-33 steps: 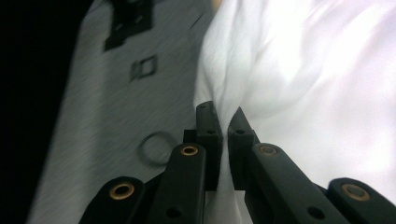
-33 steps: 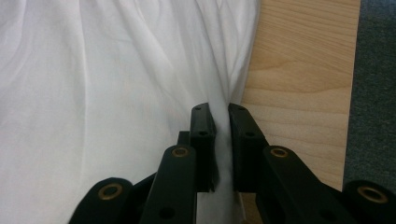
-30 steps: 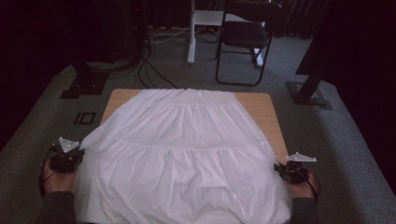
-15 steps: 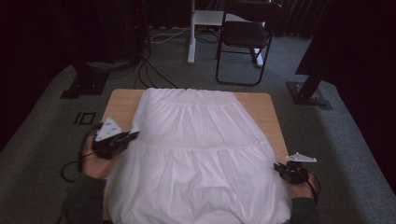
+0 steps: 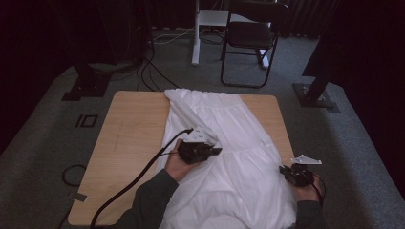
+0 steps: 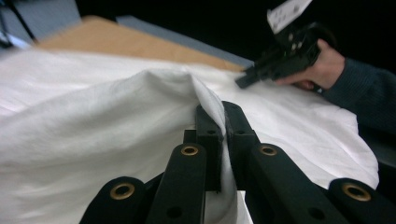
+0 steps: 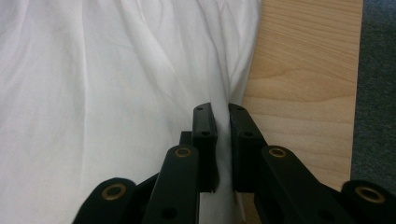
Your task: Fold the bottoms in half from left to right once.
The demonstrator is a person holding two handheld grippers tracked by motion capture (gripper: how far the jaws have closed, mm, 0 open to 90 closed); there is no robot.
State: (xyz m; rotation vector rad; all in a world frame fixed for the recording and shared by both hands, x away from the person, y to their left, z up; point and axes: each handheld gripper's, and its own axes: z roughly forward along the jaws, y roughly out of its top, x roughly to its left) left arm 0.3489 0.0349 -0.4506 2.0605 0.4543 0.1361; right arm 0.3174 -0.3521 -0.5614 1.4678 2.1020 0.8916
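The white skirt [image 5: 224, 157] lies on the desk [image 5: 129, 143], and its left side has just been carried over: a second ago it was spread nearly across the whole desktop, half a second ago the left edge was lifted inward, and now that edge is drawn to the skirt's middle, baring the wood left of the skirt. The left hand-held gripper [image 5: 212, 151] hangs over the skirt's centre, and in the left gripper view its jaws are clenched on a raised fold of the cloth [image 6: 205, 100]. The right hand-held gripper [image 5: 286, 172] has stayed at the skirt's right hem corner, jaws closed on the fabric edge [image 7: 223, 140] where it meets the bare wood. This looks like a lengthwise fold in progress, with the left half about to be laid over the right; the fold is not yet set down. Beyond the skirt's far end stand a black chair [image 5: 250, 38] and loose cables [image 5: 153, 71] on the grey carpet. The small white plate on the other gripper, seen in the left gripper view, bears dark marks too blurred to read; no brand or label is legible anywhere.
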